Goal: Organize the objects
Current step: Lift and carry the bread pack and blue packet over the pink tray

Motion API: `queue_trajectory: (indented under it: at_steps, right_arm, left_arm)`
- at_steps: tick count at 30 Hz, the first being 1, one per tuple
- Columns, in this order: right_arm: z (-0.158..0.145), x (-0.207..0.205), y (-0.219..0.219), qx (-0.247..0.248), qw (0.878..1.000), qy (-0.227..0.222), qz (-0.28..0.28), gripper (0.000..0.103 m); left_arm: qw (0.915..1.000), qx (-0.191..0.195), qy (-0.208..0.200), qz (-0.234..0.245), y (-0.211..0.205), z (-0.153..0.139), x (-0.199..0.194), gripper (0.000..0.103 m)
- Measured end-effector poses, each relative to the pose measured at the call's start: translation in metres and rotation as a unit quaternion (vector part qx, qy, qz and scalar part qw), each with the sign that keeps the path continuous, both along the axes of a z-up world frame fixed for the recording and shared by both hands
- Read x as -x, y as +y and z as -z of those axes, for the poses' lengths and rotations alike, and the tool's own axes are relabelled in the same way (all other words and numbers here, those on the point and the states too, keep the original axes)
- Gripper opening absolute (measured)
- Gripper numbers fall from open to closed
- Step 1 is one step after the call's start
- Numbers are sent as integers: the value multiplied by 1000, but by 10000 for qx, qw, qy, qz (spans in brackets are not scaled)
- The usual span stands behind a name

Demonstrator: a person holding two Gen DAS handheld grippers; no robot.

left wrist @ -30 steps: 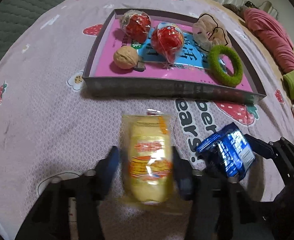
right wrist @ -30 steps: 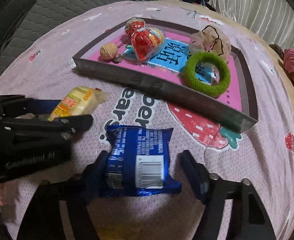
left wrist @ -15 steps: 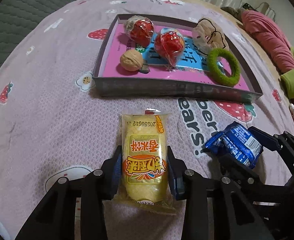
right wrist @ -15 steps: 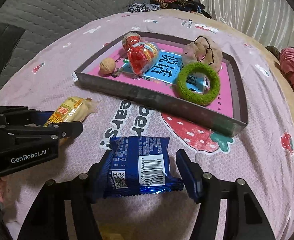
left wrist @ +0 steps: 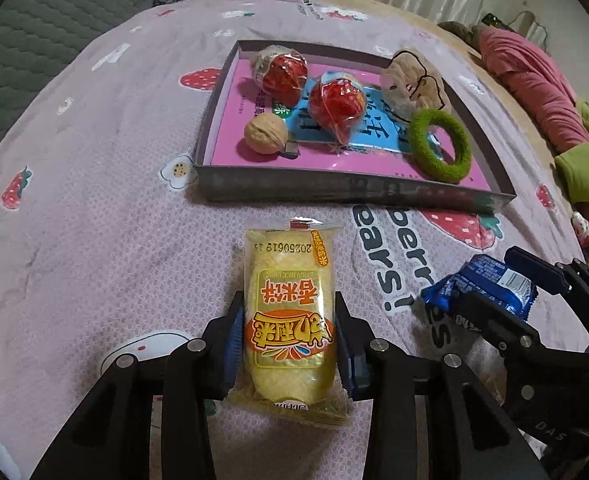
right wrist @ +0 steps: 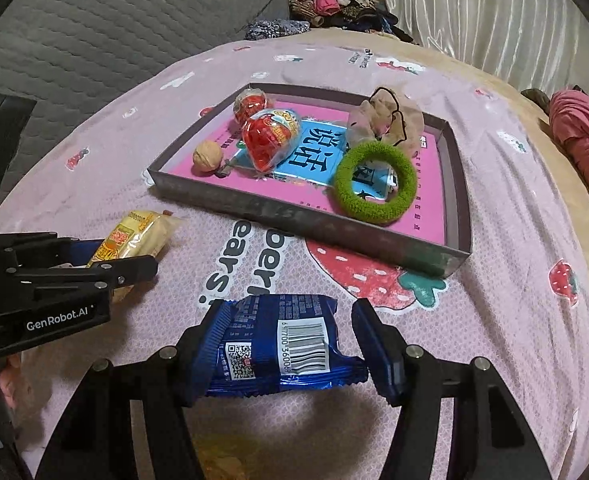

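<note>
Plainly, both packets lie on the near side of the tray (left wrist: 350, 190), and the tray sits straight ahead of each hand-held gripper, so the coming move looks like a forward carry over its near wall. The left hand-held gripper (left wrist: 288, 344) is clenched on the yellow snack packet (left wrist: 288, 316), its pads pressed against the packet's two long sides; the packet's long axis points away from the gripper, toward the tray. The right hand-held gripper (right wrist: 288, 350) has the blue snack packet (right wrist: 278, 346) between its fingers: the left pad touches the crimped end, while the right pad stands just beside the other end, so I cannot tell whether it truly grips. That packet lies crosswise, its long axis running from finger to finger. Both packets sit low over the pink strawberry bedspread (left wrist: 94, 184), and whether they are lifted off it is unclear. Inside the tray are a walnut (left wrist: 265, 135) near the front left, two red wrapped candies (left wrist: 336, 106) behind it, a beige scrunchie (left wrist: 414, 88) at the back right and a green hair ring (left wrist: 440, 146) at the front right. The left gripper is lined up with the walnut's end of the tray and the right with the green ring's end. The near wall is what stands in the way; each packet would need to clear it. Bare pink floor shows mainly along the front middle, so crowding is a risk on landing.
</note>
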State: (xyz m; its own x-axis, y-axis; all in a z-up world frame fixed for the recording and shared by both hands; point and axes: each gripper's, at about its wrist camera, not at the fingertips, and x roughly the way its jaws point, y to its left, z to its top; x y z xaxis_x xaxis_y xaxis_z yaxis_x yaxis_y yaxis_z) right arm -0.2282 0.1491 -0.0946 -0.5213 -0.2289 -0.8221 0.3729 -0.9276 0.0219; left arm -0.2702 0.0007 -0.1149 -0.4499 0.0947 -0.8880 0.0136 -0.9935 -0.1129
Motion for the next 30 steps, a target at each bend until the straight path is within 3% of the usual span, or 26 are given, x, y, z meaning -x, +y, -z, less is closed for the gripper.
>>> queue_trajectory:
  at_steps: [15,30]
  right_arm:
    - [-8,-2,1,187,9997,85,121,59]
    - [-53,-9,3,185,9988,443,98,59]
  left_arm:
    - [9998,3,136,-127,-14,-11,-5,41]
    - [9981,78,605,-75,-18,-63,-9,40]
